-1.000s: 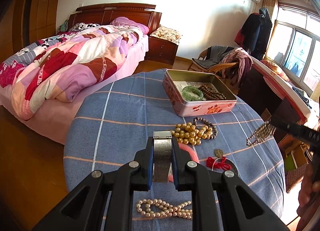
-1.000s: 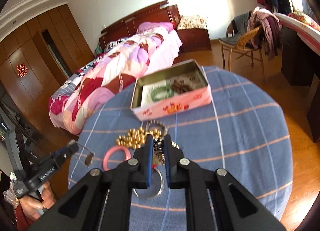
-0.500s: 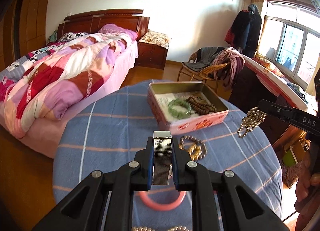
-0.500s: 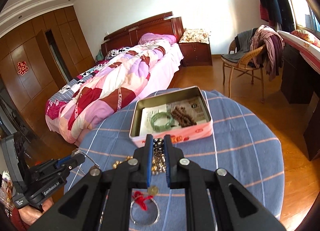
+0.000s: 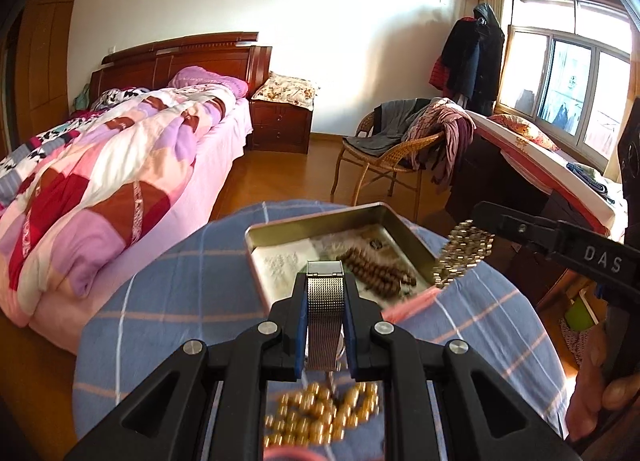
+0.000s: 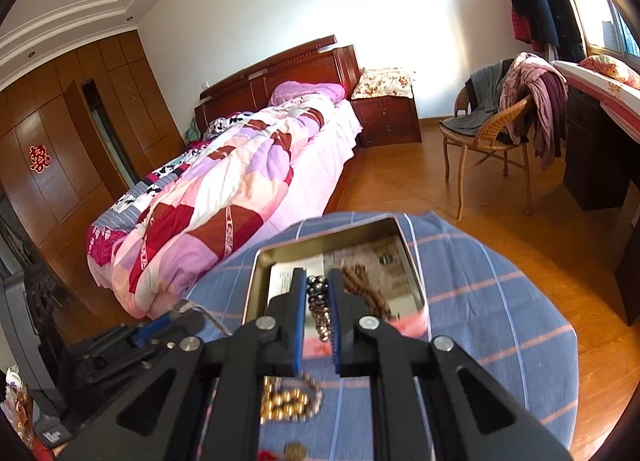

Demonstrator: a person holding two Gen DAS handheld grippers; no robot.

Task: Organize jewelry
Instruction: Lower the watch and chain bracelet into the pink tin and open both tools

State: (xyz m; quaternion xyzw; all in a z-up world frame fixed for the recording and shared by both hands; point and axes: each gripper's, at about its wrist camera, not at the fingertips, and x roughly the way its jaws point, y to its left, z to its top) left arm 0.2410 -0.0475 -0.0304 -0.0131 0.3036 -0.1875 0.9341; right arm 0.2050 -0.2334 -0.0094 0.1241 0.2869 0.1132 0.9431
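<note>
An open pink tin (image 5: 256, 257) (image 6: 416, 265) stands on the round table with the blue checked cloth (image 5: 172, 285). Brown beads (image 5: 376, 273) lie inside it. My left gripper (image 5: 325, 281) is shut on a silver mesh watch band (image 5: 325, 317), held just in front of the tin. My right gripper (image 6: 318, 281) is shut on a metallic bead bracelet (image 6: 318, 301), which hangs at the tin's right edge in the left wrist view (image 5: 464, 253). Gold beads (image 5: 320, 417) (image 6: 288, 401) lie on the cloth below both grippers.
A bed with a patchwork quilt (image 5: 100, 173) stands left of the table. A wicker chair with clothes (image 5: 392, 145) and a desk (image 5: 552, 181) stand behind and to the right. A coin-like pendant (image 6: 295, 451) lies near the table's front.
Both grippers have moved forward to the tin, each still holding its piece. The tin now looms larger and the loose jewelry has slid beneath the grippers.
</note>
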